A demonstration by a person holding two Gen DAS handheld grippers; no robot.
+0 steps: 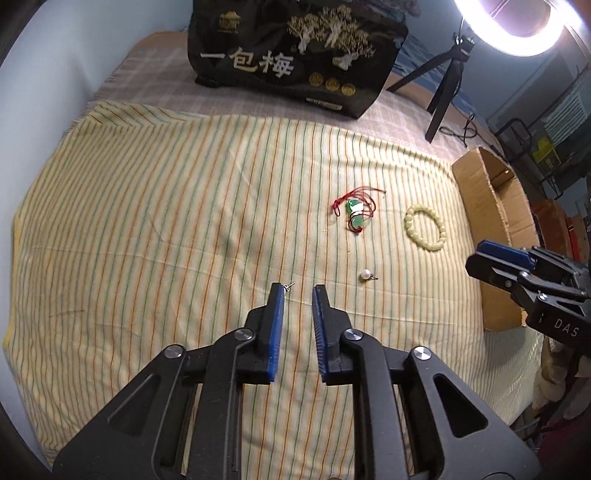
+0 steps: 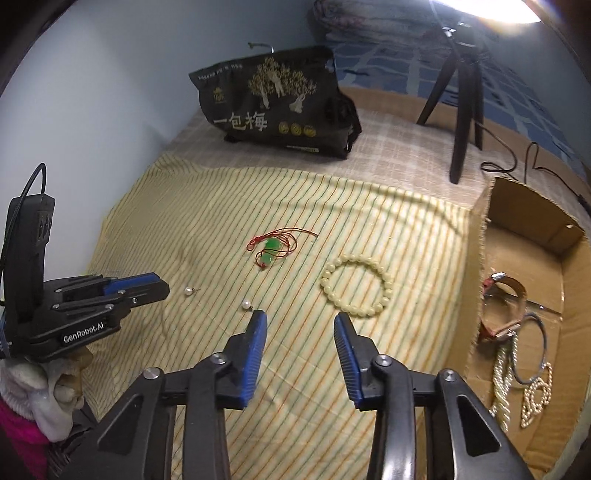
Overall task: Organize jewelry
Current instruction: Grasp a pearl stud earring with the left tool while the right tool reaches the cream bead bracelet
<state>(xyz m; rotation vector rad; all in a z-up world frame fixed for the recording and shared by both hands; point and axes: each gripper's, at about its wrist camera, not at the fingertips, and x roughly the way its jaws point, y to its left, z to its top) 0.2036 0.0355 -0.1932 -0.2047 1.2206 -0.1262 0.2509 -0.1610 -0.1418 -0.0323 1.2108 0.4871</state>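
On the striped cloth (image 1: 166, 206) lie a red-cord necklace with green stones (image 1: 354, 210) (image 2: 273, 245), a pale bead bracelet (image 1: 424, 229) (image 2: 356, 290), and two pearl earrings (image 1: 366, 275) (image 2: 246, 304) (image 2: 189, 291). My left gripper (image 1: 298, 290) is open and empty, hovering over the near earring, whose hook (image 1: 290, 285) shows by the left fingertip. My right gripper (image 2: 300, 318) is open and empty, just short of the bracelet. A cardboard box (image 2: 480, 236) (image 1: 476, 184) on the right holds a watch (image 2: 504, 306), a bangle (image 2: 532, 349) and chains (image 2: 535, 395).
A black printed bag (image 1: 295, 55) (image 2: 277, 107) stands at the back. A tripod (image 2: 461, 110) (image 1: 443, 85) with a ring light (image 1: 517, 26) stands at the back right, its cable trailing behind the box. A wall runs along the left.
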